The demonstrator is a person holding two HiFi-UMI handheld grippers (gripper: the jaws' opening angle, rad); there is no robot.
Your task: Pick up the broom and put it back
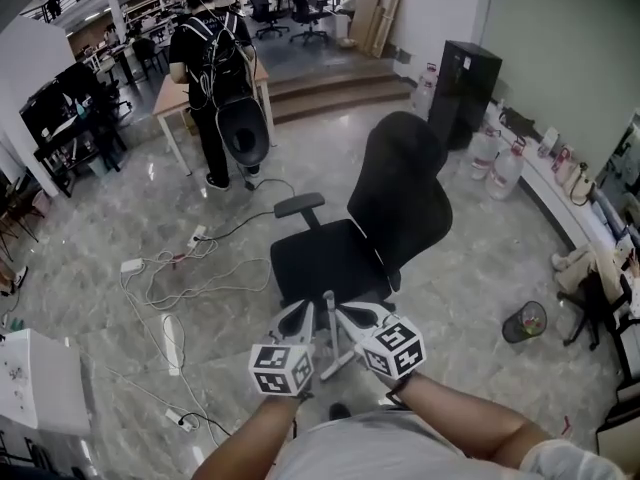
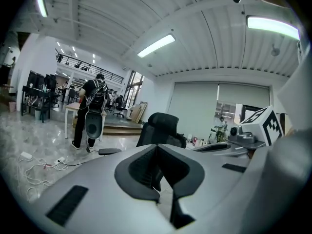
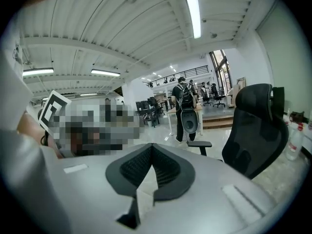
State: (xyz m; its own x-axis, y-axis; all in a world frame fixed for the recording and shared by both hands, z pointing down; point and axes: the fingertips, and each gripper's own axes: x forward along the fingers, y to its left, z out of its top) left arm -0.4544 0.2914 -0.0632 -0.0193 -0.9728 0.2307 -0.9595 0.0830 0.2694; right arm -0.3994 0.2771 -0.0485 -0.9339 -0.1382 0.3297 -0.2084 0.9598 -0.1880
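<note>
1. Nearest, the 2 grippers sit close to the body. The left gripper (image 1: pixel 298 320) and the right gripper (image 1: pixel 352 318) each have their jaws pressed together on nothing.
2. Just beyond them stands a black office chair (image 1: pixel 370 218). Cables (image 1: pixel 170 278) trail across the floor to its left.
3. No broom shows in any of the 3 views, so where it lies relative to the fingers cannot be told.
4. The step in hand looks like the search before the pick-up. The next move calls for finding the broom, then parting 1 gripper's jaws around its handle.

Before you, the office chair (image 1: pixel 398 193) wears matt black mesh; the marble-look floor (image 1: pixel 95 213) shines glossy grey.
</note>
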